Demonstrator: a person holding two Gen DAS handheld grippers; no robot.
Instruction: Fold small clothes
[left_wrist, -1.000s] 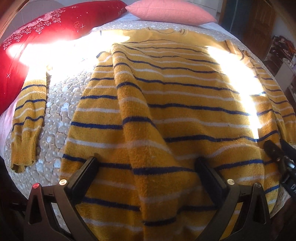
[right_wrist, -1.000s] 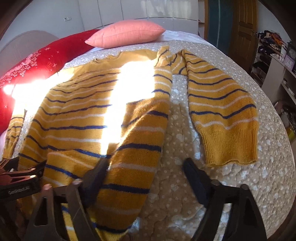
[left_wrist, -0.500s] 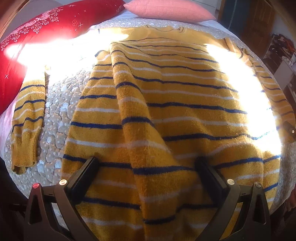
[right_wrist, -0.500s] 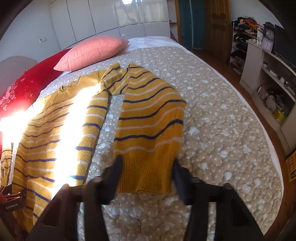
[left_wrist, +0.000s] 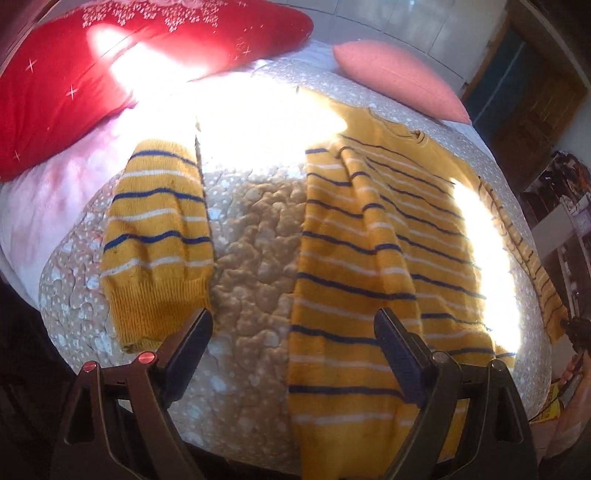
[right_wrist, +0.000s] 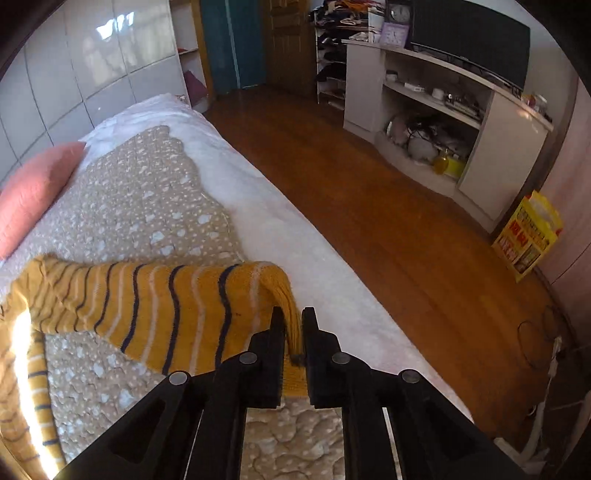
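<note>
Bedroom, wooden floor (right_wrist: 351, 206), bed under a beige dotted quilted cover (left_wrist: 255, 258). Big red embroidered pillow (left_wrist: 110, 66) sat at 11 o'clock in the left wrist view, small pink cushion (left_wrist: 399, 81) at 1. Mustard knit sweater with navy and white stripes (left_wrist: 369, 266) lay flat on the cover, body from centre to 4 o'clock, its one sleeve (left_wrist: 159, 236) apart at 9, cuff nearest the camera. Left gripper (left_wrist: 291, 354) had jaws wide and closing, nothing between them but bare cover. Right gripper (right_wrist: 292, 343) was clamped on the ribbed cuff of the other sleeve (right_wrist: 155, 314), jaws loosening slightly, sleeve stretched toward 9 o'clock.

Risks: thin pinch on cuff edge could slip if the pull tightens; dragging the sleeve could skew the body; sun glare hid part of the knit.
</note>
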